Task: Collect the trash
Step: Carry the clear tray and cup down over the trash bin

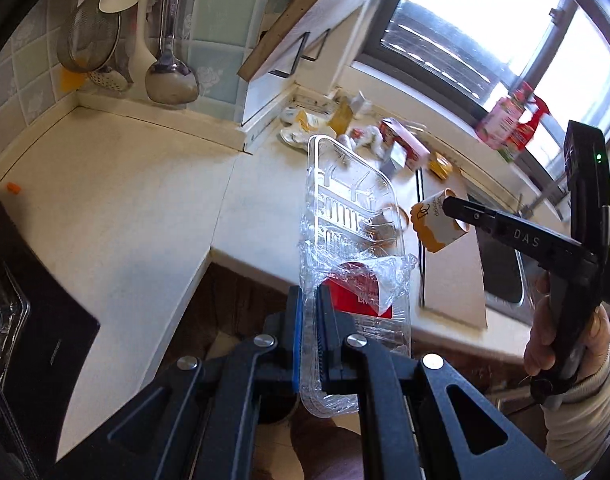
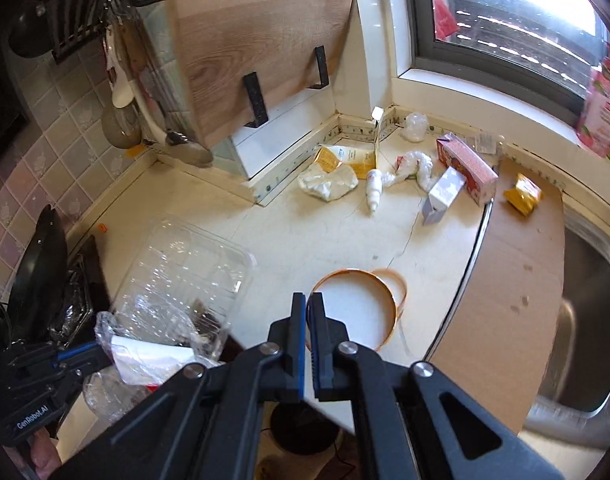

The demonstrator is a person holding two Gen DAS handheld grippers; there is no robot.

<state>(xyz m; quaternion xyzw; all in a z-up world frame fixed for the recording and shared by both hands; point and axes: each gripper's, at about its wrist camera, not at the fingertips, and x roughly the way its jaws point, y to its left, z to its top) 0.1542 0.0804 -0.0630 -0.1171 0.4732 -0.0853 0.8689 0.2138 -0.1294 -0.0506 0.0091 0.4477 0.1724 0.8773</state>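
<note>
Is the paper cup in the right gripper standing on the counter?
No, the right gripper holds the paper cup in the air by its rim, above the counter.

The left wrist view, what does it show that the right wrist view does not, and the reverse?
Only the left wrist view: the right hand-held gripper from outside, shut on a paper cup, and the hand holding it. Only the right wrist view: the sink, the cardboard sheet and a white bottle. Both: the clear tray in the left hand-held gripper, the wooden board, the pink carton and the trash heap in the corner.
</note>
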